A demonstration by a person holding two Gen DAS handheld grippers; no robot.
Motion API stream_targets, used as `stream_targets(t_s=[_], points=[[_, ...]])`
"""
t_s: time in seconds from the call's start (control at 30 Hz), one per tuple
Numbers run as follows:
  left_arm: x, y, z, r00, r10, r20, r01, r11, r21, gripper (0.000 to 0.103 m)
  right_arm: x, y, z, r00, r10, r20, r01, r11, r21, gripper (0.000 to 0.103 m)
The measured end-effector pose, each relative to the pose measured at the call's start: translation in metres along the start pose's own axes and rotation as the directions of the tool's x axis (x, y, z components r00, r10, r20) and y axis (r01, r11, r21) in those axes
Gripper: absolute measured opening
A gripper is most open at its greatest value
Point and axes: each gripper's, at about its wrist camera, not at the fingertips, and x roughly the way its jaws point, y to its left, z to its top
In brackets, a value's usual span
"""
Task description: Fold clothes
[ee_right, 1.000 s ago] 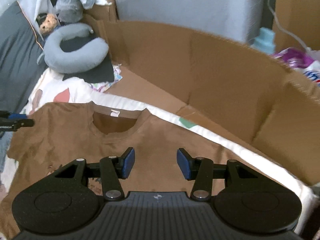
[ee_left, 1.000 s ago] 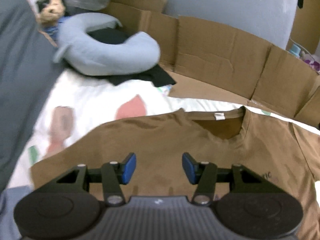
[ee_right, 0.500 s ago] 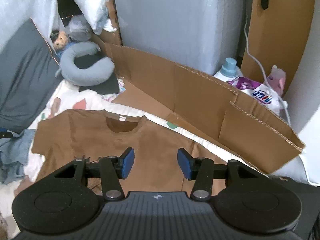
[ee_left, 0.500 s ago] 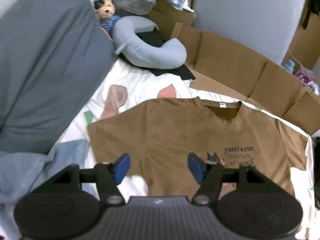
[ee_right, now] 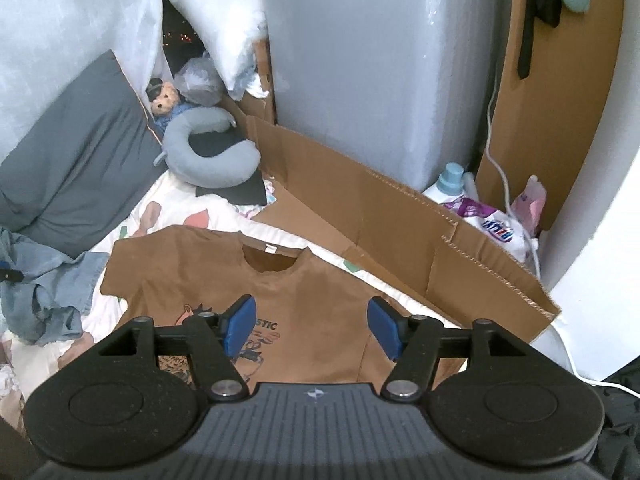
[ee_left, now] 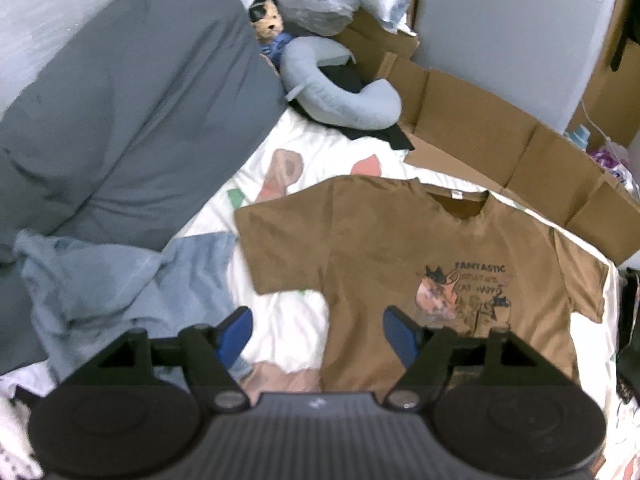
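A brown T-shirt (ee_left: 400,248) with a cat print lies flat, face up, on the patterned bedsheet (ee_left: 296,316), collar towards the cardboard. It also shows in the right wrist view (ee_right: 312,296). My left gripper (ee_left: 318,330) is open and empty, held above the shirt's left side below the sleeve. My right gripper (ee_right: 310,326) is open and empty, held above the shirt's chest and right shoulder.
A crumpled light blue garment (ee_left: 120,280) lies left of the shirt. A grey pillow (ee_left: 120,112), a grey neck pillow (ee_left: 340,96) and a plush toy (ee_left: 268,24) sit at the back left. Flattened cardboard (ee_right: 380,216) borders the bed on the right, with detergent bottles (ee_right: 480,216) behind.
Both grippers have pulled back and up from the shirt's collar area, so the whole shirt now shows. Both have opened wider. The shirt lies still.
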Motion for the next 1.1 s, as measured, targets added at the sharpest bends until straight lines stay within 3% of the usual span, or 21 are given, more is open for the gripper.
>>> stream_targets(t_s=[0.33, 0.7, 0.87, 1.1], points=[[-0.049, 0.029, -0.023, 1.0, 0.03, 0.001, -0.03, 0.999, -0.037, 0.075, -0.073, -0.022, -0.006, 0.999, -0.019, 0.027, 0.019, 1.0, -0.016, 0.07], [-0.106, 0.029, -0.049, 0.999, 0.042, 0.008, -0.042, 0.998, -0.04, 0.08, -0.159, -0.036, -0.019, 0.998, -0.041, 0.055, 0.045, 0.996, -0.078, 0.083], [-0.12, 0.024, -0.056, 0.999, 0.036, 0.012, -0.036, 0.999, -0.025, 0.081, -0.177, -0.034, -0.039, 0.997, -0.038, 0.063, 0.044, 0.994, -0.102, 0.084], [-0.118, 0.03, -0.056, 0.999, -0.003, 0.033, 0.005, 0.998, -0.061, 0.082, -0.168, -0.037, -0.08, 0.998, -0.025, 0.054, 0.028, 0.998, -0.059, 0.086]])
